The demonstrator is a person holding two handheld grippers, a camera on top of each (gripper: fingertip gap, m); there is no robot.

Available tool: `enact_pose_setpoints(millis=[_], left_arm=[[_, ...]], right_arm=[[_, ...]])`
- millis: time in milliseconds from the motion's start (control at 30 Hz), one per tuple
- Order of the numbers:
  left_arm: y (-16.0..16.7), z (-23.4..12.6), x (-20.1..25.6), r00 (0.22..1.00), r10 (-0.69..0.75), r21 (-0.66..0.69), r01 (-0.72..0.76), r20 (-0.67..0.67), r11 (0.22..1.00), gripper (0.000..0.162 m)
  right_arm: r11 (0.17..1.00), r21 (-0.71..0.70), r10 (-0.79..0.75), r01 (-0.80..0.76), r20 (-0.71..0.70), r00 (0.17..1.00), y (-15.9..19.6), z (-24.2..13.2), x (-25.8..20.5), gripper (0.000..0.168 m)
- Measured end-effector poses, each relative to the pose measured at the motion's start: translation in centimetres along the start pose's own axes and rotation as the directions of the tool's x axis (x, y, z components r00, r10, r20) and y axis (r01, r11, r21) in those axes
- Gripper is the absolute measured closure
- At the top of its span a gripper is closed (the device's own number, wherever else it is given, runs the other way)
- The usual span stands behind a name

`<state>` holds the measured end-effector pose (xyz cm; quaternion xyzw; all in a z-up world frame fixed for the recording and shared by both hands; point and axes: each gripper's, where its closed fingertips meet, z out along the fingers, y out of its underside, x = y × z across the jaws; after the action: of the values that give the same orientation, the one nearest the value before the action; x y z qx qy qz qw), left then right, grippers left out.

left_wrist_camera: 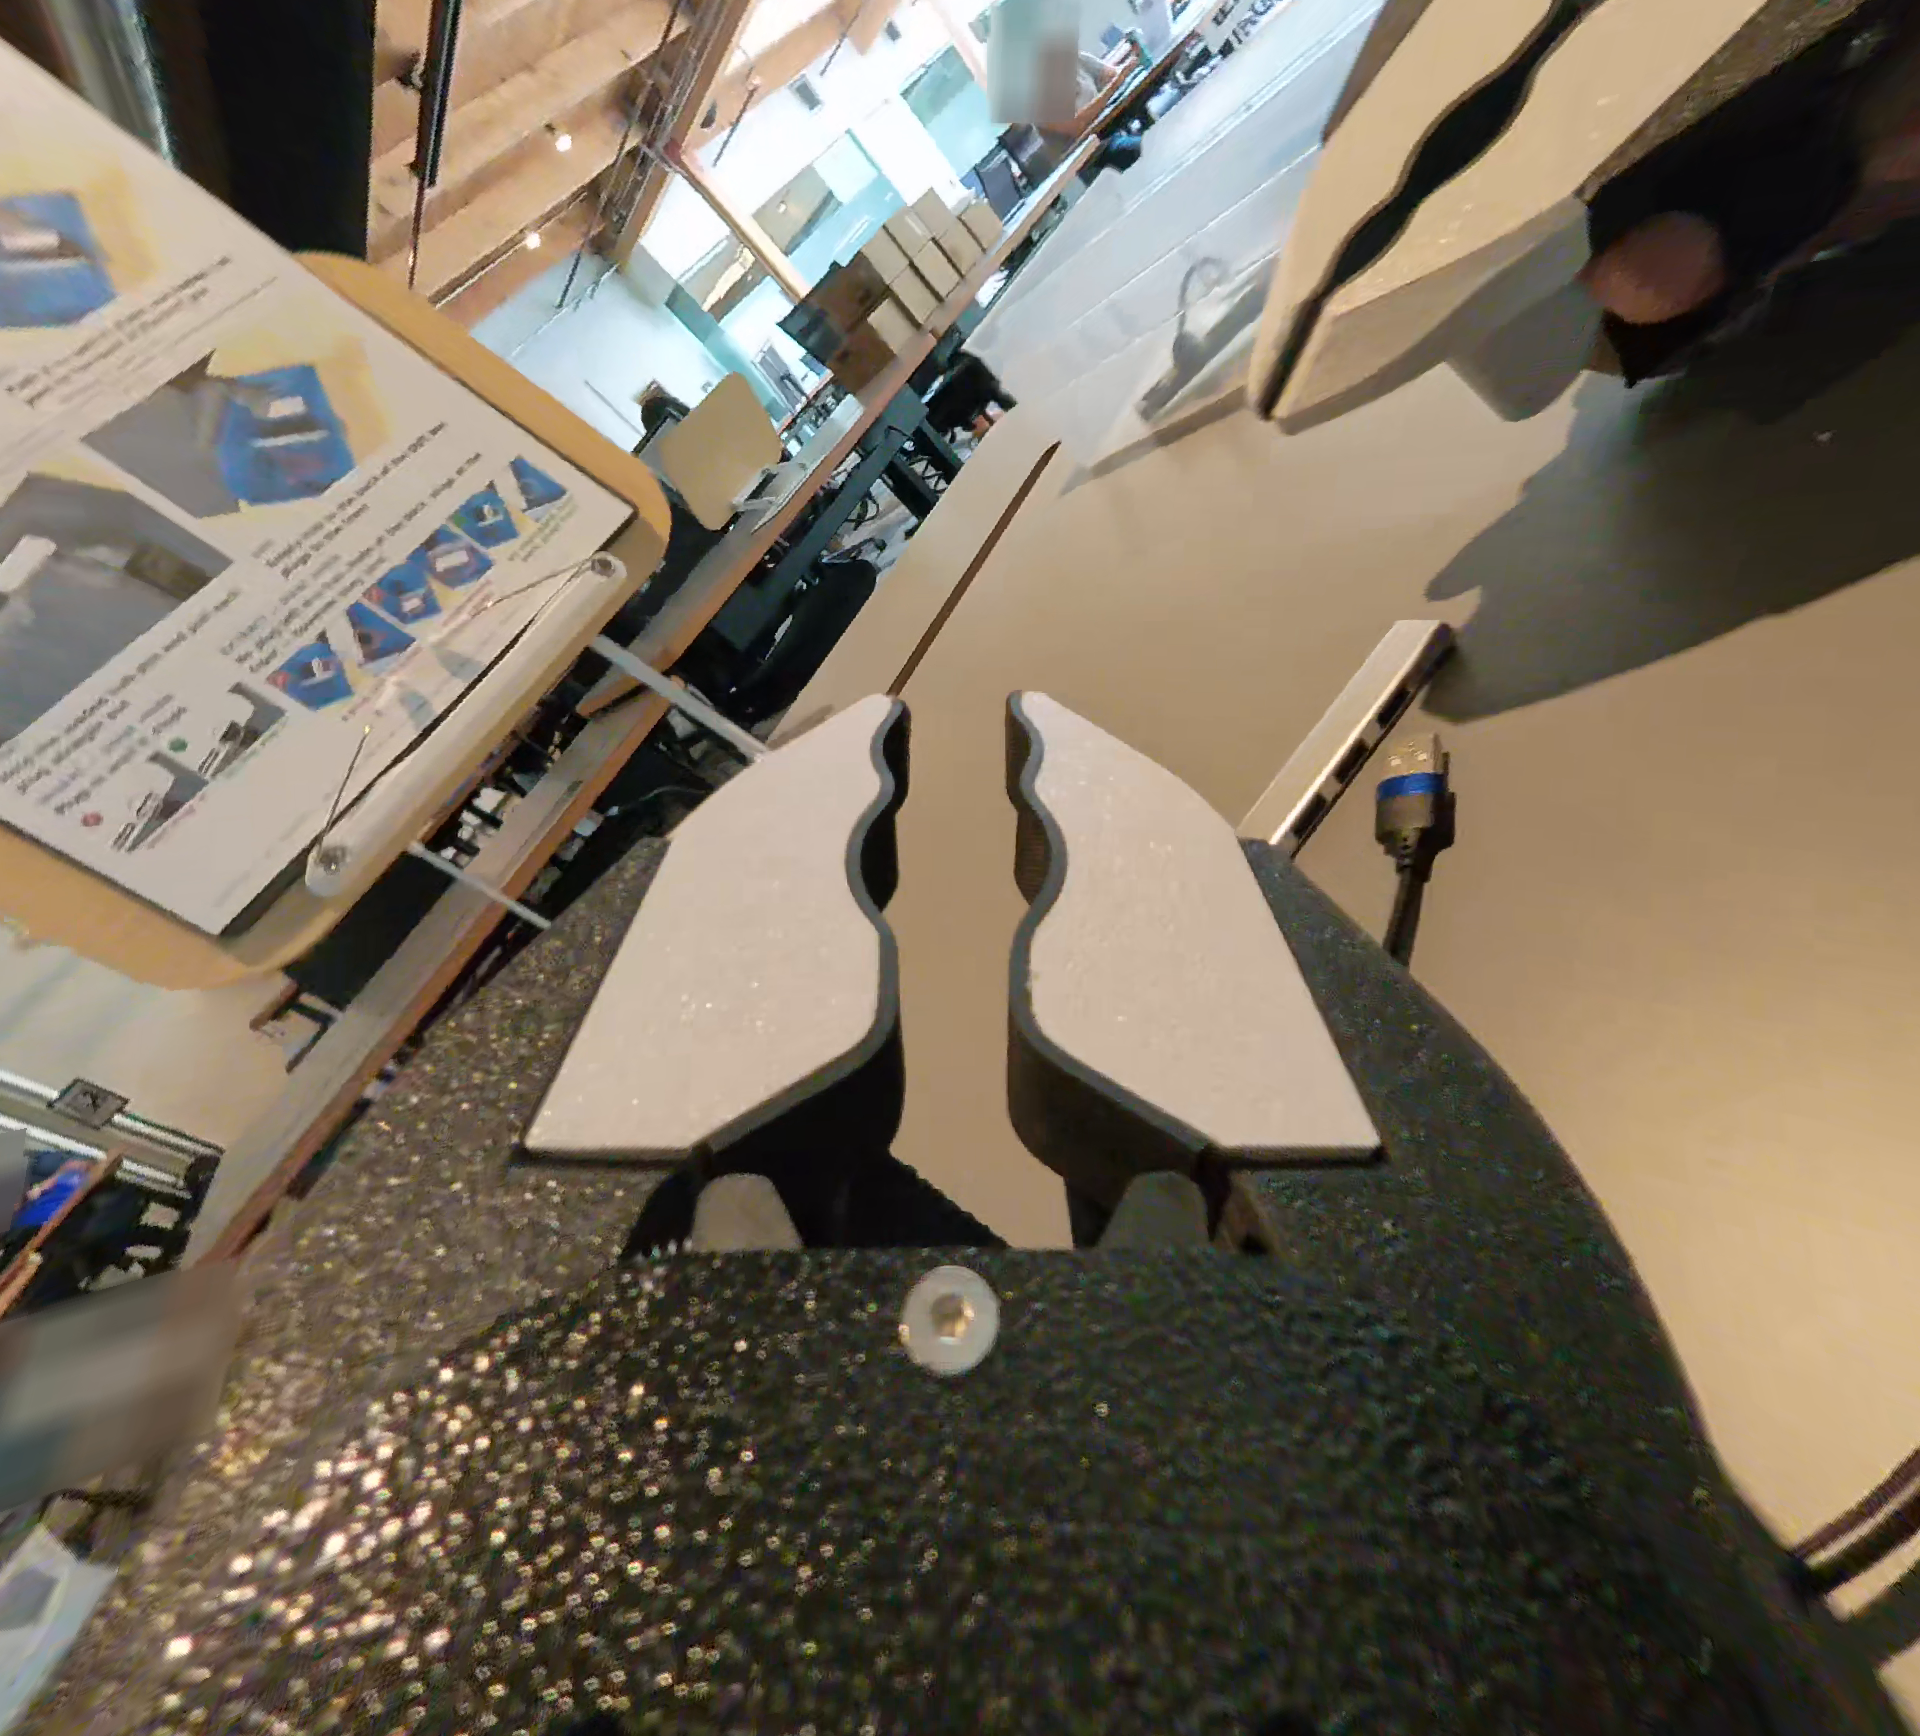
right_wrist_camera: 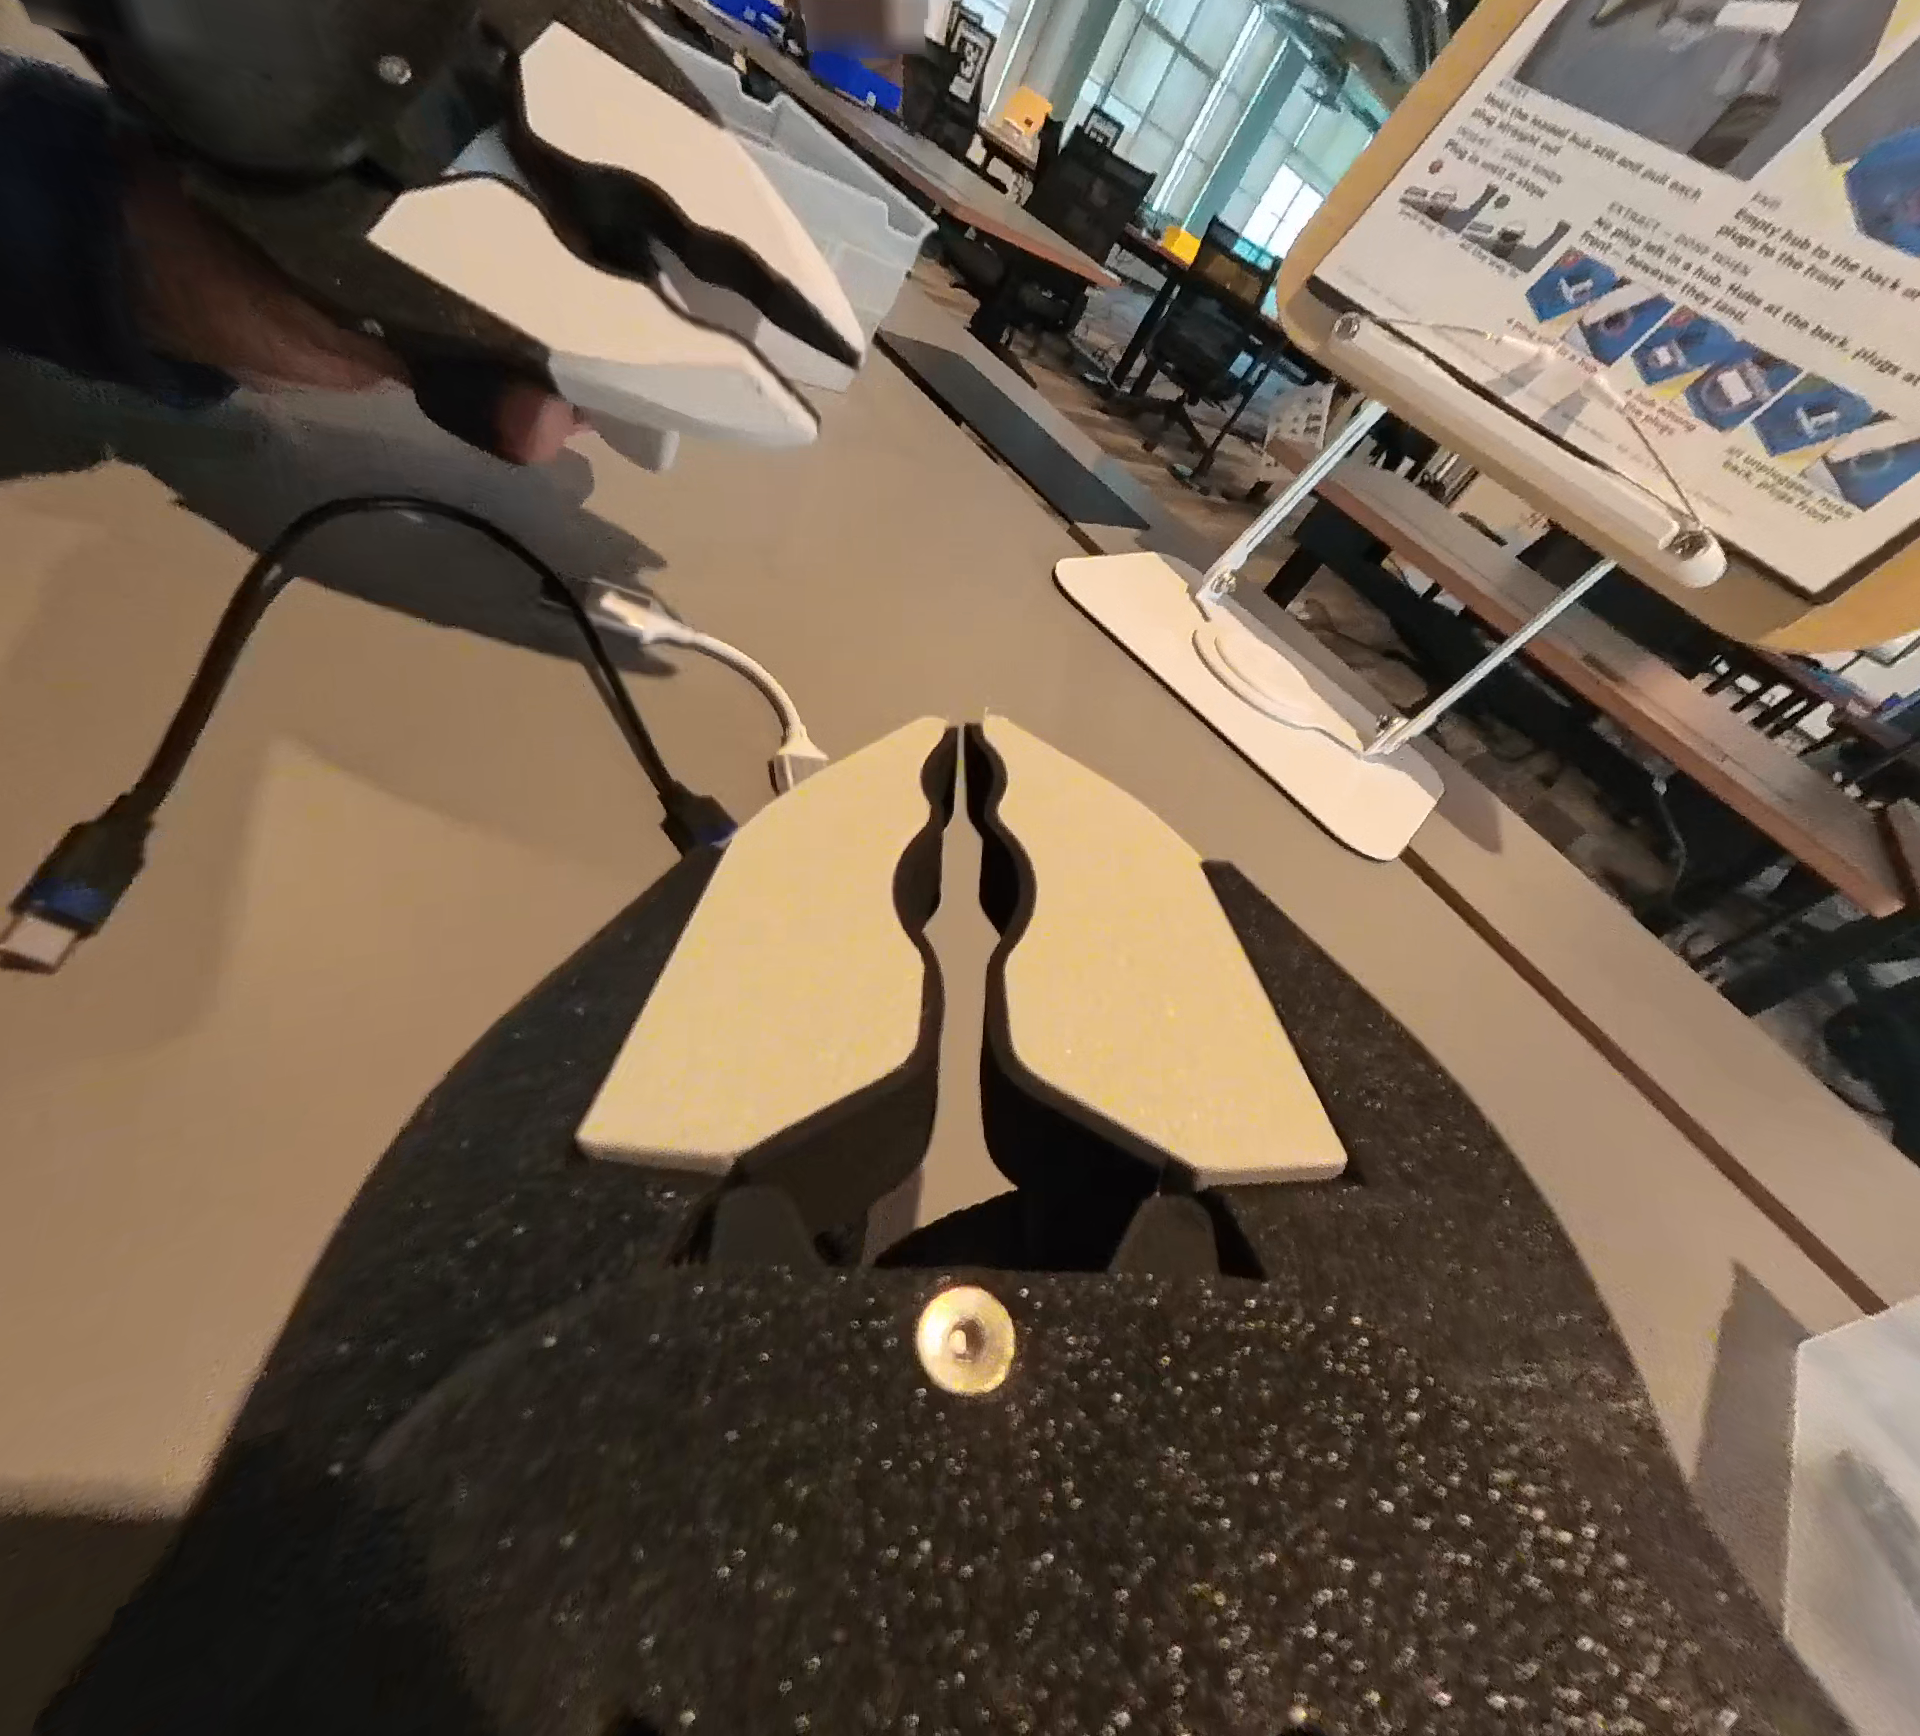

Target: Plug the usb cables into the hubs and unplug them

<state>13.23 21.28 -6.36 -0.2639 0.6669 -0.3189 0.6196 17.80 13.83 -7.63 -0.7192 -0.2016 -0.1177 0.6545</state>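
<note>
Just right of my left gripper point(left_wrist_camera: 956, 730), a slim silver hub point(left_wrist_camera: 1340, 741) lies flat on the tan table point(left_wrist_camera: 1662, 959), its row of dark ports facing a black USB plug with a blue band point(left_wrist_camera: 1411, 803) that rests just beside it, not inserted. My left gripper's fingers are spread apart with nothing between them, and they hover above the table, pointing past the hub's left side. My right gripper point(right_wrist_camera: 964, 736) has its fingers pressed together at the tips and holds nothing; in the left wrist view it appears farther off, up and to the right, casting a shadow over the hub's far end. From the right wrist view, a black cable point(right_wrist_camera: 312, 533) arcs across the table to the left of the closed fingers, one blue-banded plug point(right_wrist_camera: 73, 897) lying free at the far left, the other end partly hidden behind my left finger; a white cable point(right_wrist_camera: 764, 678) curls just ahead. An instruction sheet on a white stand point(right_wrist_camera: 1247, 689) sits to the right. I judge the step in hand is plugging in, with no plug visibly seated yet. To do it well, I would settle one gripper on the hub to hold it still, open the other, pinch the nearest plug by its black body behind the metal tip, line the tip square with a port, and push straight in. A tilted approach would likely shove the light hub along the table.
</note>
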Motion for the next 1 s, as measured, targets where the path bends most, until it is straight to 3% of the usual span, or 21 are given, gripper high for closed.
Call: enact_pose_setpoints(millis=[167,333,400,467,533,667,767,1000], left_arm=[[-0.1,-0.7,-1.8,0.997,-0.040,0.006,0.040,0.063,0.999,0.145],[-1.9,-0.7,-0.9,0.997,0.065,0.009,-0.066,0.045,0.998,0.146],[-2.4,-0.4,0.9,0.992,0.114,-0.011,-0.115,-0.059,0.993,0.146],[-1.9,-0.4,4.2,0.953,0.121,-0.062,-0.143,-0.277,0.988,0.145],[-0.9,-0.6,6.4,0.912,0.066,-0.136,-0.132,-0.405,0.982,0.144],[0.5,-0.5,8.7,0.848,-0.087,-0.262,-0.063,-0.523,0.963,0.138],[1.5,0.0,8.7,0.842,-0.172,-0.372,-0.036,-0.511,0.928,0.128],[2.8,0.9,10.1,0.771,-0.307,-0.531,-0.048,-0.558,0.846,0.130]], right_arm=[[1.000,0.007,-0.002,0.003,-0.027,1.000,-0.3,-0.4,0.2,0.168],[0.996,0.018,-0.084,0.084,-0.039,0.996,-1.3,-0.6,-0.6,0.168],[0.992,0.019,-0.126,0.127,-0.022,0.992,-1.8,-0.6,-1.3,0.168],[0.984,0.017,-0.176,0.176,-0.018,0.984,-2.3,-0.8,-1.8,0.167],[0.978,0.012,-0.209,0.209,-0.027,0.978,-2.8,-1.0,-1.9,0.167],[0.980,0.031,-0.196,0.197,-0.045,0.980,-3.4,-1.4,-1.9,0.167],[0.980,0.017,-0.198,0.199,-0.047,0.979,-3.1,-1.4,-2.0,0.167],[0.979,0.014,-0.203,0.204,-0.028,0.979,-2.8,-1.3,-2.4,0.167]])
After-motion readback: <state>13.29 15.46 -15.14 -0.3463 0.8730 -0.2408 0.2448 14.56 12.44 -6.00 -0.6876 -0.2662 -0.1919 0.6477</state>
